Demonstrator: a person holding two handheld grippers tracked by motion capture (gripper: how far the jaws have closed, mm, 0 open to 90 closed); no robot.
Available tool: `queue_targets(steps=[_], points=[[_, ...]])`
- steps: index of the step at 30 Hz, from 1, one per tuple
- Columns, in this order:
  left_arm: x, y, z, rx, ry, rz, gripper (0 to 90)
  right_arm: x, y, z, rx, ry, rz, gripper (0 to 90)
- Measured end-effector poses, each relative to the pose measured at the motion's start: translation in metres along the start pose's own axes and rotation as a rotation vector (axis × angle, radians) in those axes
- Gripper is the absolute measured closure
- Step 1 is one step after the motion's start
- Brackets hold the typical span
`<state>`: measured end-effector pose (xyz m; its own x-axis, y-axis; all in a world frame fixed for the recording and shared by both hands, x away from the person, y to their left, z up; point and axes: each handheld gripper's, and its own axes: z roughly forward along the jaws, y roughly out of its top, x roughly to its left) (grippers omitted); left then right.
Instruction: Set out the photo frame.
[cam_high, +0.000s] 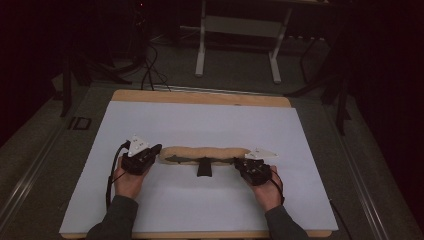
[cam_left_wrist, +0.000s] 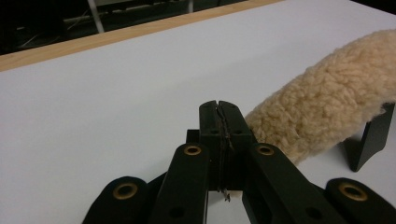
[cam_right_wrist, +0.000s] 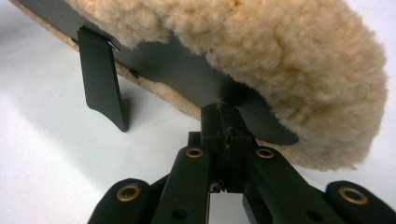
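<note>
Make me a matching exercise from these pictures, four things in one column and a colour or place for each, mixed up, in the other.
Things:
1. fleece pad
2. strap tab
3. left tongs
4. right tongs

Descriptions:
A. black, sticking out from the middle of the pad
B. shut at the pad's black edge, at its right end
C. tan and woolly, lying across the white sheet
D. shut, beside the pad's left end

Pairs: 1-C, 2-A, 3-D, 4-B

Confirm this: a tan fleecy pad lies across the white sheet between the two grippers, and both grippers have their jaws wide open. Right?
Not quite. The fleecy pad does lie on the white sheet between them, but the left gripper and the right gripper have their jaws shut, as each gripper view shows.
</note>
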<state>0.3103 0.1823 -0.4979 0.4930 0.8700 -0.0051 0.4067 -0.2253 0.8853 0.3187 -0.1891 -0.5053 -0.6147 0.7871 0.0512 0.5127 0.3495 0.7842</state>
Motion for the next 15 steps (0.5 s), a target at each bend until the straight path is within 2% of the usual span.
queue_targets(steps=[10, 13, 15], points=[[0.0013, 0.0001, -0.0027, 0.0, -0.016, 0.014, 89.5, -0.0004, 0.0001, 0.0004, 0.001, 0.0, 0.001, 89.8], [0.0038, 0.0015, -0.0013, -0.005, -0.022, -0.003, 89.0, -0.0007, 0.0003, 0.0004, 0.001, 0.0, 0.001, 89.8], [0.0054, 0.0034, -0.0006, -0.023, -0.027, -0.032, 88.8, -0.0009, 0.0004, 0.0011, 0.003, 0.0, -0.003, 89.8]])
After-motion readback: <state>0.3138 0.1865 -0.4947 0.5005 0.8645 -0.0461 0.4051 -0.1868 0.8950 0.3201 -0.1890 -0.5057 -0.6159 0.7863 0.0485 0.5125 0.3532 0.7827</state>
